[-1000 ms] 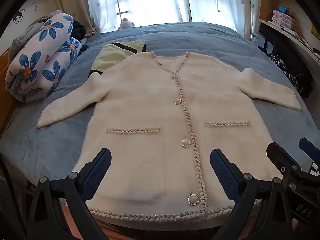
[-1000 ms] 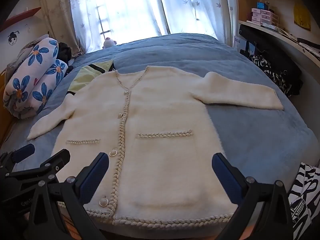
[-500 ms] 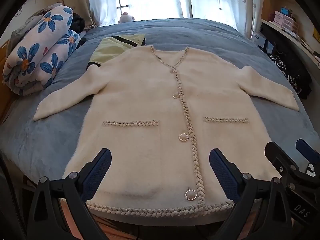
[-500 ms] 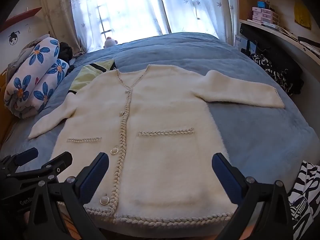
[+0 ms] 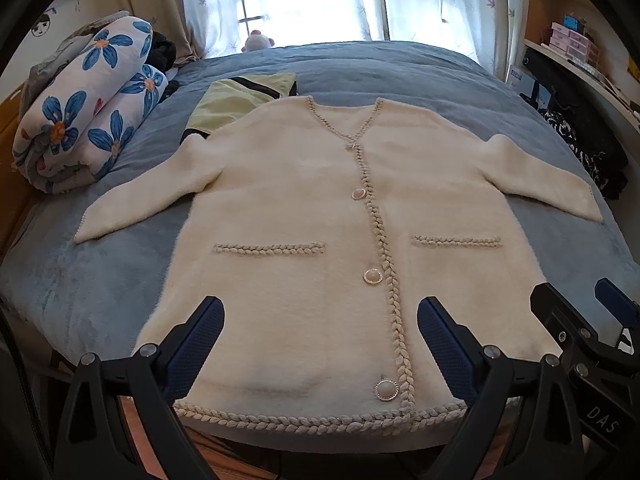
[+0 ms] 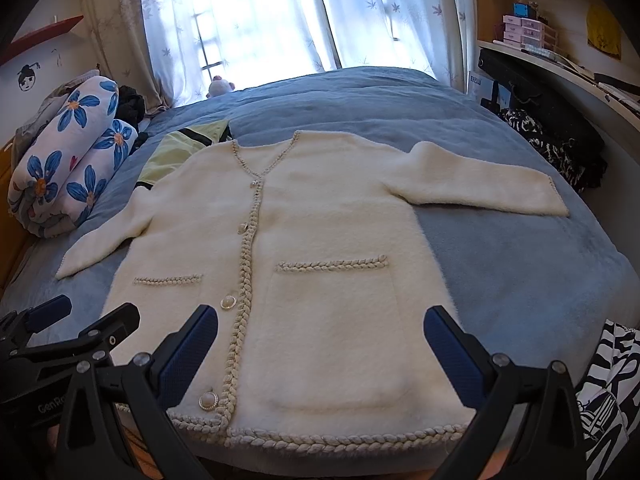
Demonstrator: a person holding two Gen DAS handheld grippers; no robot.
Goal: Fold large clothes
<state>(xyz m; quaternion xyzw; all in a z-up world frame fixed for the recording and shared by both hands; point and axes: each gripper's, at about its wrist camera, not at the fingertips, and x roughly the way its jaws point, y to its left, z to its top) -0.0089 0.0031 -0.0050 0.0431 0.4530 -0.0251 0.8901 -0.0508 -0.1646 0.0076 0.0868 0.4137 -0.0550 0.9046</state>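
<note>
Since a second ago I see little change: my left gripper (image 5: pixel 320 344) and right gripper (image 6: pixel 320 348) still hover spread wide, empty, over the hem of the cream cardigan (image 5: pixel 340 240), spread flat on the blue bed (image 5: pixel 100 280). A green garment (image 5: pixel 236 102) lies beyond its collar, a floral quilt roll (image 5: pixel 84 116) left of its sleeve.

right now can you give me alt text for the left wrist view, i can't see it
A cream cardigan lies flat and buttoned on a blue bed, sleeves spread to both sides, hem nearest the camera. The left gripper hangs over the hem with jaws open, holding nothing. A flowered rolled blanket and a pale green garment lie behind the cardigan.
</note>
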